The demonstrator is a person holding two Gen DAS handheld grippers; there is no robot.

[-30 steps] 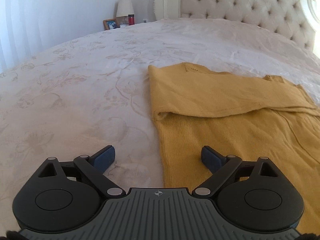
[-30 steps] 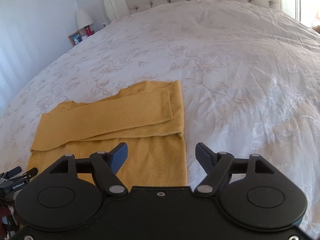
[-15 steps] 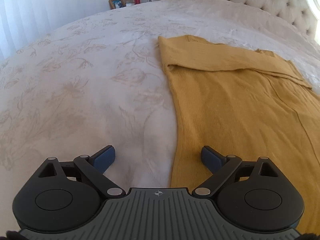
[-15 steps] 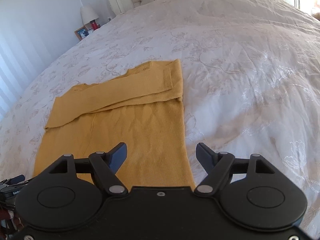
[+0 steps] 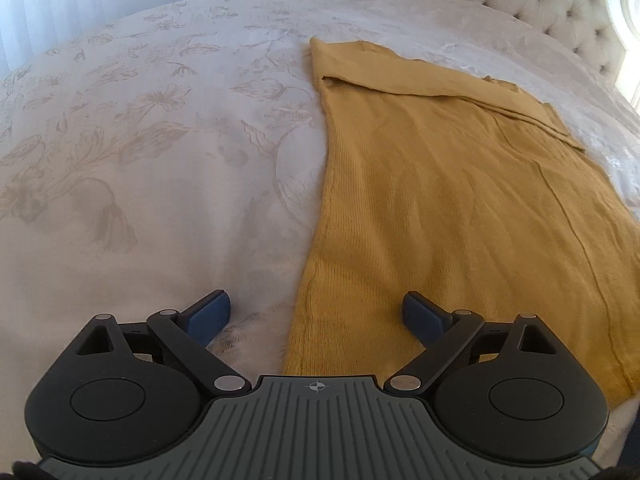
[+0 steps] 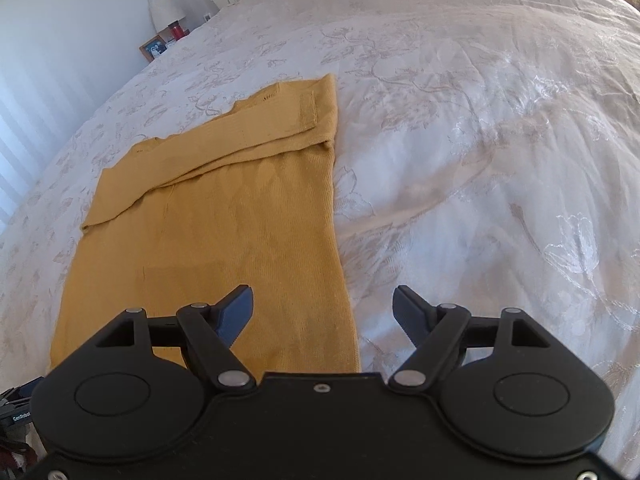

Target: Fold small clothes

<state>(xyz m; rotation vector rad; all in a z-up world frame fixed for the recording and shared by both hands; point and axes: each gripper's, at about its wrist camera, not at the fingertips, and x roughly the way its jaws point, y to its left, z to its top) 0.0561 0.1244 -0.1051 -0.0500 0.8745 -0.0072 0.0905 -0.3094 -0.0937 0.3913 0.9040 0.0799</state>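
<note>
Mustard-yellow knitted sweater [image 5: 440, 200], sleeves folded across, on white floral bedspread [image 5: 140, 140]: soft, light, limp; grip near hem corners; left gripper [image 5: 316, 316] and right gripper [image 6: 322, 310] agape, empty.

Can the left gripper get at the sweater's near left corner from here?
Probably yes: the left gripper is open, the yellow sweater lies flat with its left edge between the fingers, nothing in the way.

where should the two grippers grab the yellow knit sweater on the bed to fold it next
Probably the bottom corners of the mustard-yellow knit sweater, from the near hem: sleeves already lie folded across the top, and each open gripper, left and right, straddles a side edge.
</note>
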